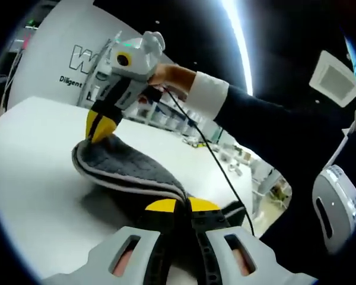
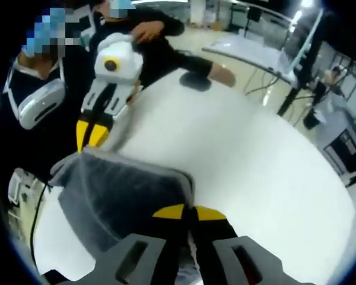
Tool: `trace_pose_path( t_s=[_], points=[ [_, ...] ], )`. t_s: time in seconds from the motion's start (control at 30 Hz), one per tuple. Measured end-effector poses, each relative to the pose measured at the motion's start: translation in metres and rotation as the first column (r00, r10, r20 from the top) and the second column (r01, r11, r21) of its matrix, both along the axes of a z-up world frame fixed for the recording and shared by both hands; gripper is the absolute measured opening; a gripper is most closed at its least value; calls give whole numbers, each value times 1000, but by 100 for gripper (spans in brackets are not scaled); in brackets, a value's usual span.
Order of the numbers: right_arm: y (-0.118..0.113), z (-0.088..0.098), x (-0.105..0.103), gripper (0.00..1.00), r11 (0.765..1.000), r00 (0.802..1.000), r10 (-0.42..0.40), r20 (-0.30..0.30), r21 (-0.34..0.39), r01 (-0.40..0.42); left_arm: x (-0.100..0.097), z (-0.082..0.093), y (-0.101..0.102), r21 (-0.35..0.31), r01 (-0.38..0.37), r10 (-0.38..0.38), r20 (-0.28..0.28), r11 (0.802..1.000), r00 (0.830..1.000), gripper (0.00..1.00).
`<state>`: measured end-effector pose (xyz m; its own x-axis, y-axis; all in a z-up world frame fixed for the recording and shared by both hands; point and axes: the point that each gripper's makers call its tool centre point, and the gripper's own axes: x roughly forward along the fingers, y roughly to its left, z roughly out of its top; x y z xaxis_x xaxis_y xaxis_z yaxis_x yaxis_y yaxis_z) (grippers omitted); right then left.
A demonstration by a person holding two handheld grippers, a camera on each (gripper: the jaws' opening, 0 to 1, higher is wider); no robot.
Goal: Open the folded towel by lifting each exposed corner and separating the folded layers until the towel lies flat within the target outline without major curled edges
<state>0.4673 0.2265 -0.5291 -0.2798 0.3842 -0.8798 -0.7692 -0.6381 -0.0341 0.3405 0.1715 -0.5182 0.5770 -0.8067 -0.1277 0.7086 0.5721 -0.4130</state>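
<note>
A dark grey towel (image 1: 130,169) with a pale border hangs folded and sagging between both grippers above the white table (image 1: 35,178). In the left gripper view my left gripper (image 1: 181,206) is shut on the towel's near edge. My right gripper (image 1: 101,126) pinches the far corner, its yellow tips closed. In the right gripper view the right gripper (image 2: 187,212) is shut on one corner of the towel (image 2: 118,196). Here the left gripper (image 2: 89,133) holds the opposite corner at the upper left. The table (image 2: 255,166) spreads out to the right.
A person in dark clothes with a white cuff (image 1: 207,95) stands close behind the grippers. A black cable (image 1: 219,166) trails from the right gripper. A dark object (image 2: 196,82) lies at the table's far edge. Another table (image 2: 255,56) stands beyond.
</note>
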Motion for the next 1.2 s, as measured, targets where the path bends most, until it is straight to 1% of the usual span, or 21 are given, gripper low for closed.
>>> trace_pose_path(
  t_s=[0.07,0.13,0.23,0.37,0.43,0.5,0.57,0.67,0.73,0.9,0.93,1.03,1.2],
  points=[
    [1,3,-1,1,1000,1000,-14,-3,11,14,0,0,2,1,-3,3,-1,1000,1000,4],
    [1,5,1,1,999,999,-30,9,16,30,0,0,2,2,-3,3,-2,1000,1000,4],
    [0,12,3,1,998,998,-58,17,39,57,-1,0,5,19,-12,12,2,1000,1000,4],
    [4,21,6,1,988,992,-123,8,95,121,0,1,12,29,-25,24,8,999,1000,4],
    [3,21,7,1,985,990,-141,8,104,140,2,0,17,34,-32,32,6,999,999,4],
    [2,21,9,1,983,988,-150,16,113,148,3,1,23,37,-46,45,8,998,999,4],
    [5,24,16,1,974,984,-172,47,156,163,6,2,30,32,-66,66,6,997,998,4],
    [5,28,18,1,965,980,-193,53,190,180,9,0,38,35,-97,97,2,995,995,4],
    [5,29,18,1,959,976,-209,55,207,194,10,0,41,44,-103,103,10,994,995,4],
    [2,32,15,1,950,970,-230,75,232,207,10,1,44,37,-109,108,11,993,994,4],
    [2,33,16,1,948,968,-237,82,237,212,10,1,44,40,-108,108,12,993,994,4],
    [4,40,17,1,931,955,-281,94,269,247,10,-1,46,47,-119,119,12,992,993,4],
    [5,41,18,1,899,929,-361,81,293,324,6,3,50,42,-136,136,21,990,991,4]
  ],
)
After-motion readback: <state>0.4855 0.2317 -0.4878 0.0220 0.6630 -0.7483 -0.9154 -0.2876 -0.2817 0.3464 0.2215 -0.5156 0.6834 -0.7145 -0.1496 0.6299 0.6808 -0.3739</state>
